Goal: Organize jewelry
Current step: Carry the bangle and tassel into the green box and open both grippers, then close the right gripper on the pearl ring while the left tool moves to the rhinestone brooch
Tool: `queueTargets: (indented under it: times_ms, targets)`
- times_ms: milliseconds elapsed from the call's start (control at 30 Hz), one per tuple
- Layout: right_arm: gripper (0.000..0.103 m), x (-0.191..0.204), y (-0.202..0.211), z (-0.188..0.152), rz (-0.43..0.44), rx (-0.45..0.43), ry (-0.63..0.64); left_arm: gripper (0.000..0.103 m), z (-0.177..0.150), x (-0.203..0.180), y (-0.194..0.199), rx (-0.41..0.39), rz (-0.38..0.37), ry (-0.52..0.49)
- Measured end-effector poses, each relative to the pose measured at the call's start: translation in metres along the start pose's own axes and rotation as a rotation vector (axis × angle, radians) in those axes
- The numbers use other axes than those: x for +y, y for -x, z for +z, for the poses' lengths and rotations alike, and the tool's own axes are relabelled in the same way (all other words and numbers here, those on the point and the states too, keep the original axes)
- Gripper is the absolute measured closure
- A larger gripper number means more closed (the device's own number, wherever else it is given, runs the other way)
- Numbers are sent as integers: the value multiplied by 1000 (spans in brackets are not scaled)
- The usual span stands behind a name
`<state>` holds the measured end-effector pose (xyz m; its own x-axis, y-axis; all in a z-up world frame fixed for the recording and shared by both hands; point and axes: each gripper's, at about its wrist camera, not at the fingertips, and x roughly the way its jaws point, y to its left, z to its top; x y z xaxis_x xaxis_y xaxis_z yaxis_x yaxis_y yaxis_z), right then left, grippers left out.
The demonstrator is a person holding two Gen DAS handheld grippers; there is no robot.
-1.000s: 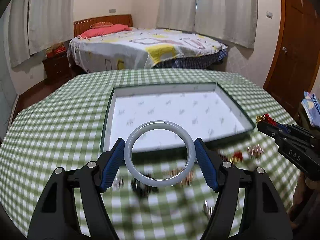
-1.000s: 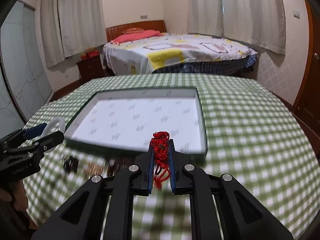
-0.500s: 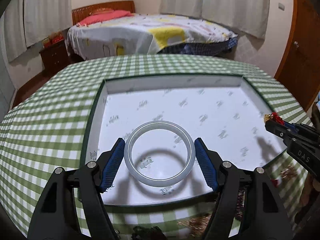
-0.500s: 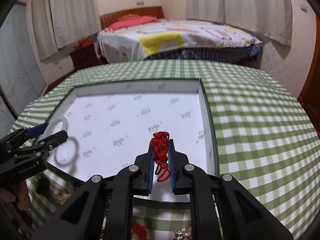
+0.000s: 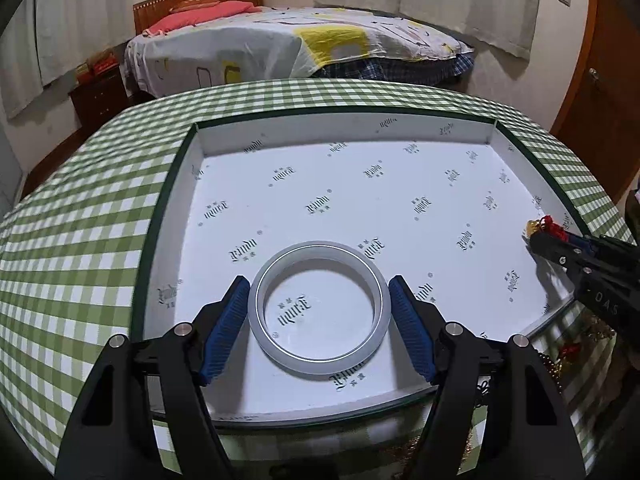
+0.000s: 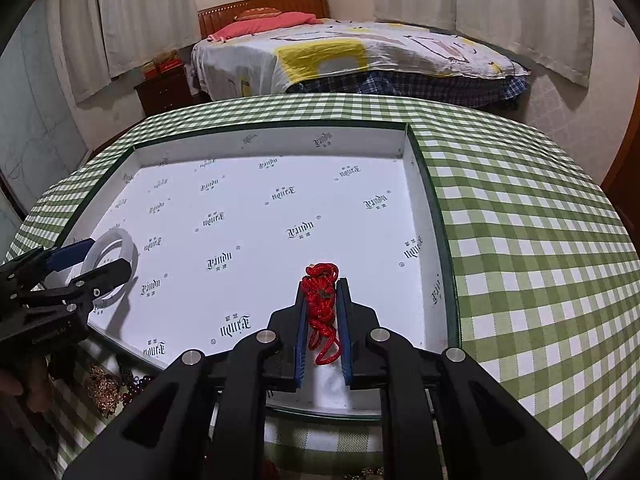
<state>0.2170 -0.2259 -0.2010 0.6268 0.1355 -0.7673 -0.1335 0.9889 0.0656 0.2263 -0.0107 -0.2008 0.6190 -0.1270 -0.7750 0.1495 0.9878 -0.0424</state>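
A shallow white-lined box (image 5: 176,184) with dark green sides lies on the green checked tablecloth; it also shows in the right wrist view (image 6: 424,184). My left gripper (image 5: 319,300) is shut on a pale white bangle (image 5: 320,360) and holds it low over the box's near left part. The bangle also shows in the right wrist view (image 6: 120,240). My right gripper (image 6: 323,292) is shut on a red cord bracelet (image 6: 320,300) over the box's near right part. The right gripper (image 5: 536,236) shows at the right of the left wrist view.
Loose jewelry lies on the cloth in front of the box: gold pieces and dark beads (image 6: 108,384), and red and gold items (image 5: 576,344). A bed (image 5: 288,40), a nightstand (image 5: 100,96) and a wooden door (image 5: 600,80) stand beyond the table.
Both grippers have moved forward from above the loose jewelry to over the box and have come lower. The bangle and the red cord stay held.
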Motion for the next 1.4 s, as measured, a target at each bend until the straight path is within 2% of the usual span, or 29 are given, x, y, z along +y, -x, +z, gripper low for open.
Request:
queueTargets:
  times_ms: [167, 300, 367, 433, 500, 700, 933, 1400]
  targets:
    - [87, 0, -3, 2, 17, 9, 0, 33, -1, 1, 0, 6, -8, 12]
    - [72, 4, -3, 1, 39, 11, 13, 32, -1, -1, 2, 0, -4, 9]
    - [67, 8, -1, 1, 33, 5, 25, 32, 1, -3, 5, -11, 0, 4]
    - [64, 9, 2, 1, 32, -4, 24, 25, 2, -4, 9, -22, 0, -1]
    - [61, 9, 7, 1, 28, -16, 13, 25, 4, -4, 14, -35, 0, -1]
    - [61, 8, 26, 1, 23, -55, -8, 25, 3, -4, 32, -69, 6, 11]
    - [61, 16, 53, -18, 23, -76, -15, 25, -7, -9, 63, -116, 26, 4]
    - [61, 34, 100, -71, 24, -84, -1, 25, -69, -7, 114, -109, 75, 28]
